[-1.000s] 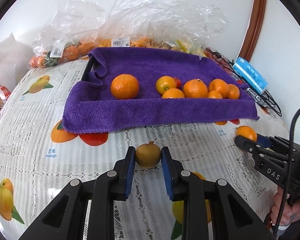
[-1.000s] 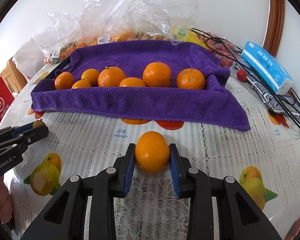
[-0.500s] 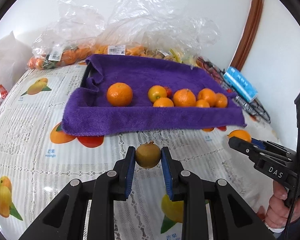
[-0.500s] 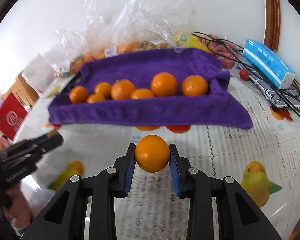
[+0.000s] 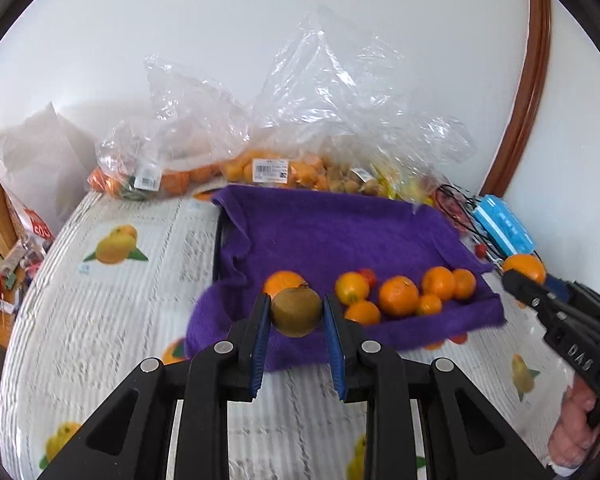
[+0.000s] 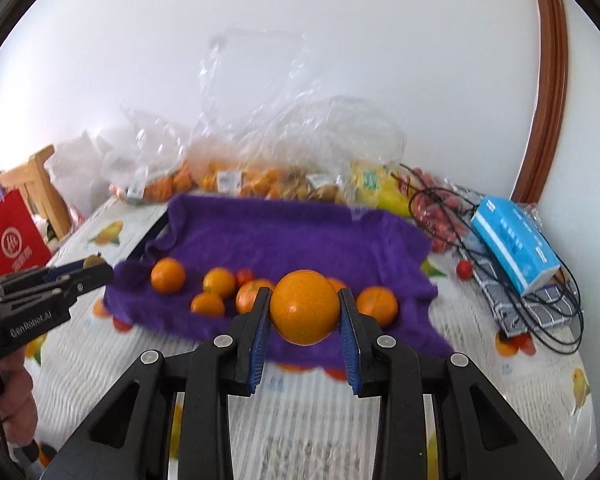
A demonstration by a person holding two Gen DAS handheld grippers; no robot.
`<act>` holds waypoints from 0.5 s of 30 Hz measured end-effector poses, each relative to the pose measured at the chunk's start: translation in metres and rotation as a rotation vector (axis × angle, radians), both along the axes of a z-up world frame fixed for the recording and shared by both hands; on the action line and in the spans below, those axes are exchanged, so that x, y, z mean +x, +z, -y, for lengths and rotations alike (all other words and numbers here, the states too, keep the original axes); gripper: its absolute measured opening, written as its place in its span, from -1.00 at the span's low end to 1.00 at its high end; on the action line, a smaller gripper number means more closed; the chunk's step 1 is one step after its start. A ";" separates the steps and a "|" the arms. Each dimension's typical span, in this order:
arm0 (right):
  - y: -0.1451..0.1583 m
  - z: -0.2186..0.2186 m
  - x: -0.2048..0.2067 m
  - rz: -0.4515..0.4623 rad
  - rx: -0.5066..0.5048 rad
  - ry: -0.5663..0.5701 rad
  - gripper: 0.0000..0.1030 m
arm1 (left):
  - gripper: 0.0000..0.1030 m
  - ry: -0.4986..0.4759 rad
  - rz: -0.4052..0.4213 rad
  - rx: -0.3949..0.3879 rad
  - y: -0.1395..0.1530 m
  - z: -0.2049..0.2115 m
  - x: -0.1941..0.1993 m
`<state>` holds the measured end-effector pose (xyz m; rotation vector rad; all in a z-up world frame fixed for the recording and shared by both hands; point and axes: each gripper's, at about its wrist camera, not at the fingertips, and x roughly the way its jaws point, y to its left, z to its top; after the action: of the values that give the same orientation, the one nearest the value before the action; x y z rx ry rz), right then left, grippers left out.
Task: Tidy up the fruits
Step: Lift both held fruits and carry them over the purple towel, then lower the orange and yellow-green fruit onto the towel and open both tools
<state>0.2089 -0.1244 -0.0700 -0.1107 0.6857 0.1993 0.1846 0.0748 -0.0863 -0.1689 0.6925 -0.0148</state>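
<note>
The left gripper [image 5: 296,312] is seen pinching a brownish-green kiwi [image 5: 296,310] between its blue pads [image 5: 261,330], while the right gripper [image 6: 305,308] is clamped on a large orange [image 6: 305,307]; both fruits are held clear above the fruit-printed tablecloth [image 5: 112,320], in front of a tray draped with a purple towel [image 5: 340,232]. Each fruit is gripped across its widest part, apparently so that the round skin cannot roll out from between the flat pads. A row of smaller oranges [image 5: 398,295] is gathered along the near edge of the towel, with a single orange [image 6: 168,275] set apart at the left end, and a small red fruit [image 6: 244,276] is partly hidden among them. The towel is judged to serve as a soft lining that stops the fruit from rolling. Clear plastic bags [image 5: 320,120] of further fruit are piled against the wall behind the tray, and a blue tissue pack [image 6: 514,240] and black cables [image 6: 540,292] are left at the right of the table. The task is judged to be mid-way, with both held fruits not yet set down on the towel. Some motion blur is noted, so finer detail cannot be told.
</note>
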 end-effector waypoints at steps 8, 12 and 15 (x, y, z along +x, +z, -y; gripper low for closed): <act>0.009 0.012 0.046 0.015 0.067 -0.030 -0.37 | -0.52 0.044 0.014 -0.006 0.002 -0.013 0.035; 0.008 0.014 0.068 0.009 0.077 -0.035 -0.37 | -0.52 0.059 0.009 -0.056 -0.004 -0.016 0.053; 0.002 0.016 0.083 0.004 0.080 -0.038 -0.37 | -0.52 0.067 0.001 -0.086 -0.012 -0.017 0.065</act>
<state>0.2915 -0.1401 -0.0683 -0.0214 0.6741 0.1894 0.2499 0.0917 -0.0984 -0.2742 0.6852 0.0195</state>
